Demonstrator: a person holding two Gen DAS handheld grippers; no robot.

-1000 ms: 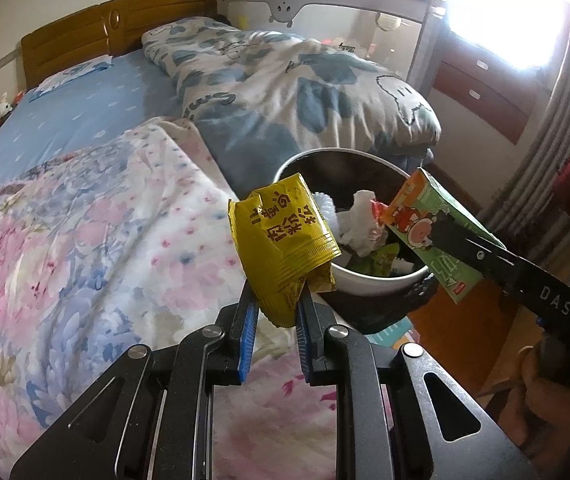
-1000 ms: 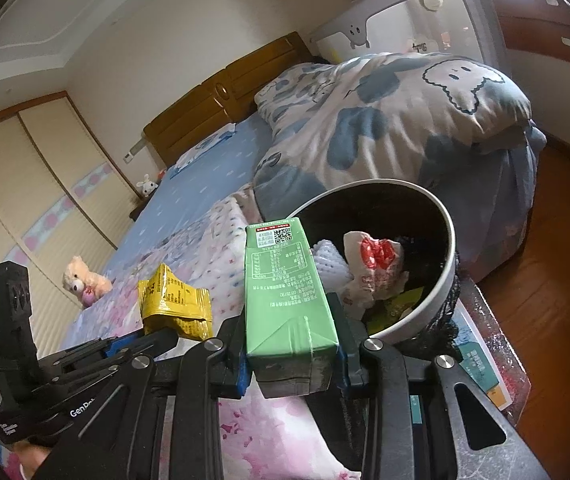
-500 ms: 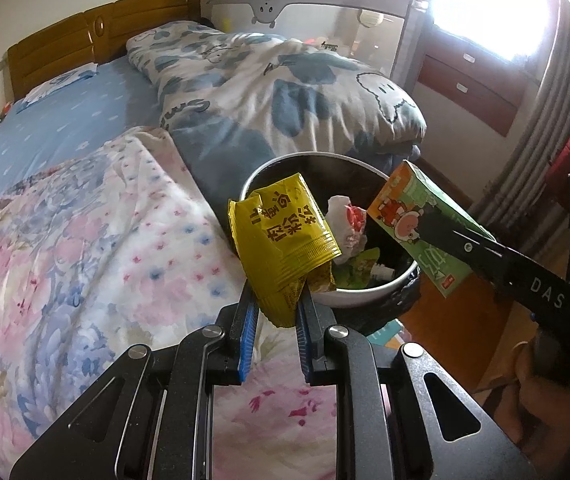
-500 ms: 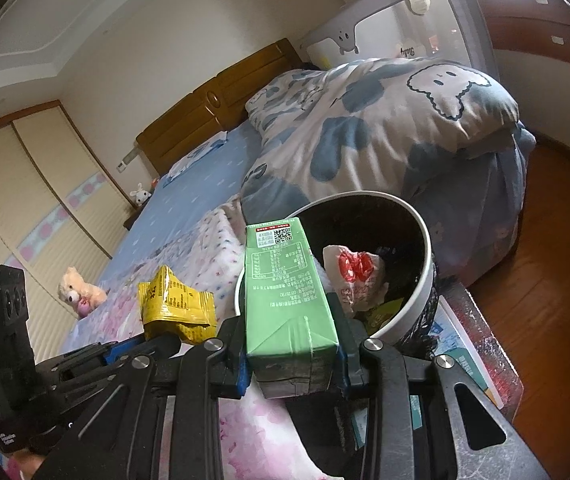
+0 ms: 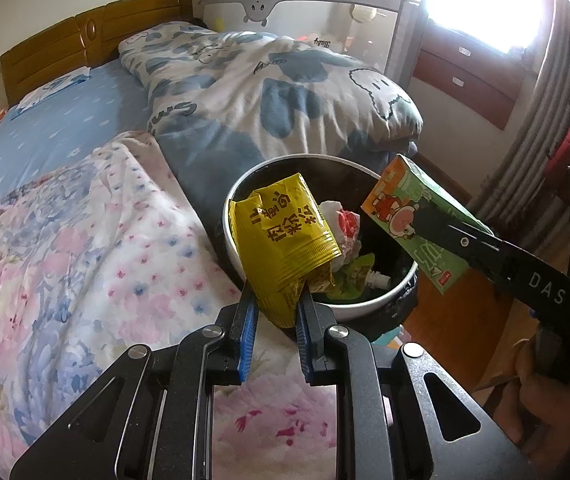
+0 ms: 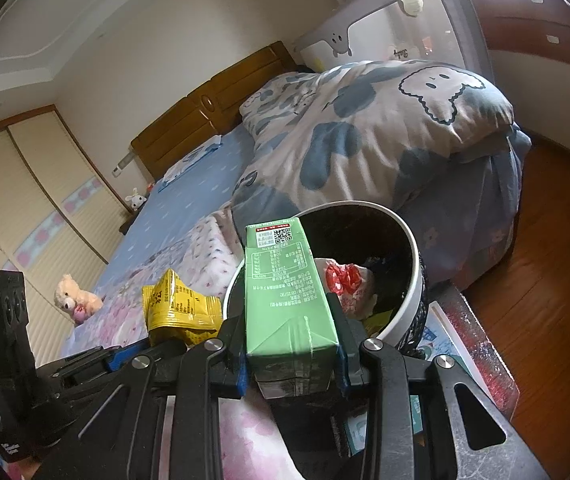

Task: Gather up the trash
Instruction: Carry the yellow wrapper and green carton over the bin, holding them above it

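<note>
two pieces of trash poised at the bin (image 5: 232, 216)
left tool (image 5: 273, 312) pinches the yellow wrapper (image 5: 285, 236), right tool (image 6: 291, 354) pinches the green carton (image 6: 285, 292); both just ahead over the rim, next judged: spread each tool and drop.

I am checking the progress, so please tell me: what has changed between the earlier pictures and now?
The left tool carried the yellow packet sideways toward the bin; the packet now shows in front of the bin's opening. Nothing was let go: the right tool still holds the green carton by the bin.
</note>
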